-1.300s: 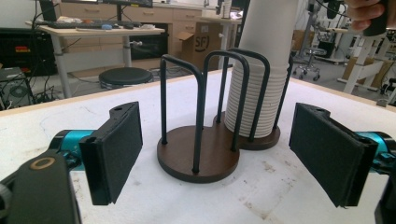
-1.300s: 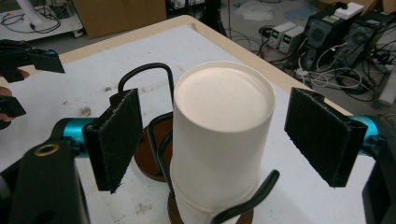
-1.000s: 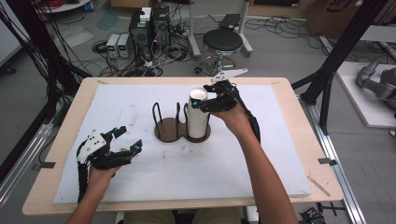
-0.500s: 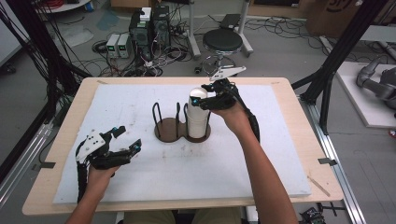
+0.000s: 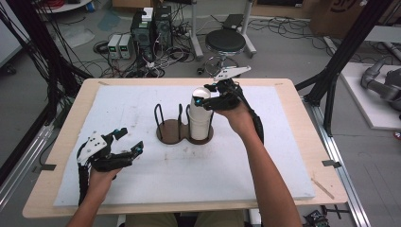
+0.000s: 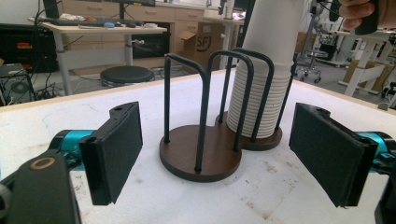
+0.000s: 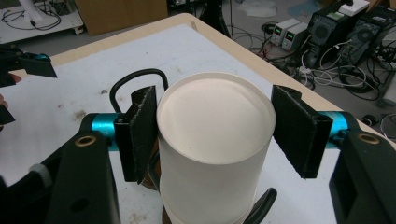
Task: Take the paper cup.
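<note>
A tall stack of white paper cups (image 5: 201,118) stands upside down in the right ring of a dark wooden two-ring holder (image 5: 172,131) with black wire hoops. My right gripper (image 5: 204,96) reaches in from the right at the stack's top. Its jaws have just been closing, and both pads now press on the top cup (image 7: 210,186), one on each side of it. My left gripper (image 5: 128,143) rests open near the table's front left, facing the holder (image 6: 201,161) and the stack (image 6: 261,88), with nothing between its pads (image 6: 116,149).
White foam board (image 5: 265,156) covers the wooden table (image 5: 307,142). The holder's left ring (image 5: 168,130) holds nothing. A black stool (image 5: 225,41), electronics boxes and cables lie on the floor beyond the far edge.
The right gripper's jaws have drawn in around the top of the cup stack. Neither hand has shifted, and the left gripper looks the same.
</note>
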A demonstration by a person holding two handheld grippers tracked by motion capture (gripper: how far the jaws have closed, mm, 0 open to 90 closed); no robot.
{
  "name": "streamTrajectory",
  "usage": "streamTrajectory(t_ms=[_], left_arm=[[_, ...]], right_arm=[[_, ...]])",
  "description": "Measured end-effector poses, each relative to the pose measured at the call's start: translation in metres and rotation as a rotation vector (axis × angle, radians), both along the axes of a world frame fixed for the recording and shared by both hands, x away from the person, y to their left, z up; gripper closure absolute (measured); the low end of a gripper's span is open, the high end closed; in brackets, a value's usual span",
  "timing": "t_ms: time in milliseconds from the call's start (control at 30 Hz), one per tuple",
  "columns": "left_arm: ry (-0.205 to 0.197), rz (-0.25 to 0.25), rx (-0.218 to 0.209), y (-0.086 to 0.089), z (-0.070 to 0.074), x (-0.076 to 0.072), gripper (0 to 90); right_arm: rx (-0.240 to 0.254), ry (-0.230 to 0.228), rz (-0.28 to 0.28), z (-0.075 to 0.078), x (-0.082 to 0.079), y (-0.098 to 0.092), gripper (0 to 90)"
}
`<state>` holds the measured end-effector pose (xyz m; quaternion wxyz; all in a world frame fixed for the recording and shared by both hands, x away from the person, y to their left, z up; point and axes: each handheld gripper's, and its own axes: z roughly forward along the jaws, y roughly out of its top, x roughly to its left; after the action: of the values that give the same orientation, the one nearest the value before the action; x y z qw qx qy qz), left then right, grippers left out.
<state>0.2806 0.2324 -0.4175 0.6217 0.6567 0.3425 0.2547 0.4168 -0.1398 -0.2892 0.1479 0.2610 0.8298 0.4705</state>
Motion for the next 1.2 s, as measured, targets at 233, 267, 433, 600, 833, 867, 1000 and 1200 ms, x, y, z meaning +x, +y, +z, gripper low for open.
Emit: streamTrajectory(t_ms=[233, 267, 433, 600, 833, 867, 1000, 1200], left_arm=[[-0.001, -0.002, -0.003, 0.0, 0.0, 0.0, 17.2], [-0.002, -0.003, -0.001, 0.0, 0.0, 0.0, 17.2], [-0.002, -0.007, -0.002, -0.001, 0.001, -0.001, 17.2], [-0.004, -0.009, -0.01, -0.001, 0.001, -0.001, 17.2], [-0.002, -0.013, -0.012, -0.001, 0.001, -0.001, 17.2], [-0.003, -0.011, -0.013, -0.001, 0.001, -0.001, 17.2], [-0.005, -0.014, -0.015, -0.001, 0.001, -0.001, 17.2], [-0.005, -0.016, -0.014, -0.002, 0.001, -0.001, 17.2]], right_arm=[[0.005, -0.012, -0.005, 0.01, -0.002, -0.003, 35.2], [0.005, -0.008, -0.005, 0.012, -0.003, -0.003, 35.3], [0.005, -0.018, -0.003, 0.027, -0.007, -0.003, 35.4], [0.011, -0.037, -0.002, 0.039, -0.012, -0.006, 35.7], [0.025, -0.058, 0.002, 0.06, -0.02, -0.012, 36.1], [0.032, -0.059, 0.004, 0.062, -0.02, -0.012, 36.2], [0.041, -0.06, 0.01, 0.071, -0.024, -0.016, 36.3], [0.056, -0.083, 0.014, 0.083, -0.034, -0.023, 36.4]])
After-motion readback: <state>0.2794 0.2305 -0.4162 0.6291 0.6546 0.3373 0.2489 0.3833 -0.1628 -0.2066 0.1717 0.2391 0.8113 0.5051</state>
